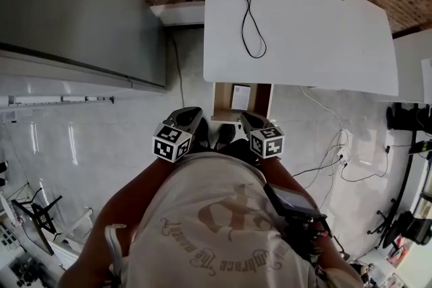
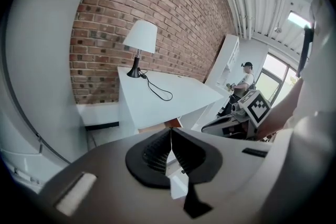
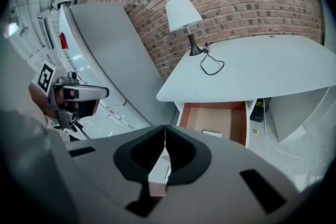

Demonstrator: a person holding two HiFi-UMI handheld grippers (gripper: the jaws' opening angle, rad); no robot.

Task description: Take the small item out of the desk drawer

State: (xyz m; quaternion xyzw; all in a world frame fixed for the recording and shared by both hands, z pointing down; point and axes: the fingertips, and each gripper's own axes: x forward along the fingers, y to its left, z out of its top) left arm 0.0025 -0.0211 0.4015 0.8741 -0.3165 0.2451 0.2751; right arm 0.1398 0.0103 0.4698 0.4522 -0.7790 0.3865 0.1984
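Nearby, left claw (image 2: 170, 132) pressed together and empty, open drawer (image 3: 210, 114) under the white surface (image 3: 262, 68) with the small white item (image 3: 212, 134) lying inside, right claw (image 3: 165, 128) pressed together, empty, short of the drawer.

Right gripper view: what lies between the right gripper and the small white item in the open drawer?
In the right gripper view, only the rim and bare brown floor of the drawer lie between the right gripper and the small item.
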